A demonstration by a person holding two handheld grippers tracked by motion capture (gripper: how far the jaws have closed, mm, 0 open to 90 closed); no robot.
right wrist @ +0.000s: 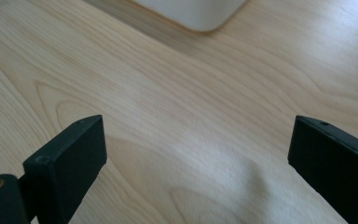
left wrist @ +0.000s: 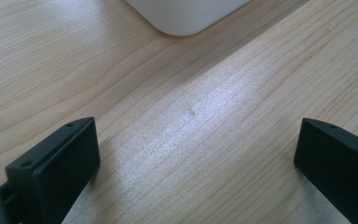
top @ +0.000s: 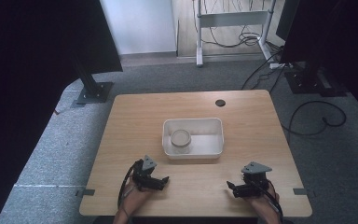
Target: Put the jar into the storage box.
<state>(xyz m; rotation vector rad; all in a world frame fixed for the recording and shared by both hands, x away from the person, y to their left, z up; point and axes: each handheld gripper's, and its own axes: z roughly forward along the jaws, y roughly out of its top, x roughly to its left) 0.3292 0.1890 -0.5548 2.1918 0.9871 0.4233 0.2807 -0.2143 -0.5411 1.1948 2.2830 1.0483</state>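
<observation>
A white rectangular tray (top: 209, 125) sits in the middle of the wooden table (top: 135, 116), with a round pale jar (top: 181, 139) standing in its left part. My left gripper (top: 161, 181) rests near the front left of the table, open, with nothing between its jaws. My right gripper (top: 231, 188) rests at the front right, open and holding nothing as well. In the left gripper view a corner of the tray (left wrist: 186, 16) lies beyond the left gripper (left wrist: 196, 158). In the right gripper view the tray corner (right wrist: 196, 11) lies ahead of the right gripper (right wrist: 196, 158).
A small dark round hole (top: 220, 102) marks the table's far edge. Grey carpet surrounds the table, with black stand bases (top: 93, 91) at the left and right, cables (top: 317, 121) on the floor at the right, and a white frame (top: 233, 18) behind.
</observation>
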